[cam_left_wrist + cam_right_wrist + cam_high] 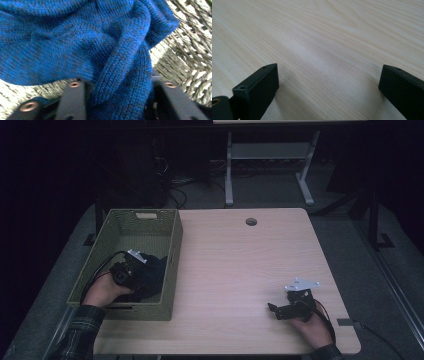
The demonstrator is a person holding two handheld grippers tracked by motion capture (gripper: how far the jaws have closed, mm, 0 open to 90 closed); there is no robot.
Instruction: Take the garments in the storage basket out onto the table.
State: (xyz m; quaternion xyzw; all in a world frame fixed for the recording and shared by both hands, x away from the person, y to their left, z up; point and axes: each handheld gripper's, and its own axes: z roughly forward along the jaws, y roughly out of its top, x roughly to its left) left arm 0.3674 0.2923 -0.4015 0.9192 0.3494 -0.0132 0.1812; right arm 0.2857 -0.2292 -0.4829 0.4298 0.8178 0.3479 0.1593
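A: Item one: blue knitted garment (pixel 82 45), bunched, lying inside the olive-green woven rectangular basket (pixel 172 251). Location relative to the fingers?

B: Thick fold of knit wedged between the two black fingers (pixel 72 100) of the left gripper (pixel 117 97), remainder heaped just beyond the fingertips, wicker floor showing to either side. Jaws narrowed onto the fold, pads pressing the wool.

A: Handling note for the grip?

B: Best held deep, fold seated well back between the fingers, not at the tips; soft knit likely to slide under its own weight. Lift straight up until clear of the basket rim, then across; no dragging over the weave, since loops may snag. Judged as the pick-up stage, garment not yet raised.

A: Item two: left hand (pixel 102 291) pose?

B: Reaching into the near end of the basket from below, forearm in a plaid sleeve, gripper pointing forward and down onto the cloth.

A: Item three: right gripper (pixel 287 309)?

B: Resting low over the pale wooden tabletop (pixel 324 37), well apart from the basket, fingers wide, nothing between them, bare wood grain ahead of the tips. Hand beneath, wrist level.
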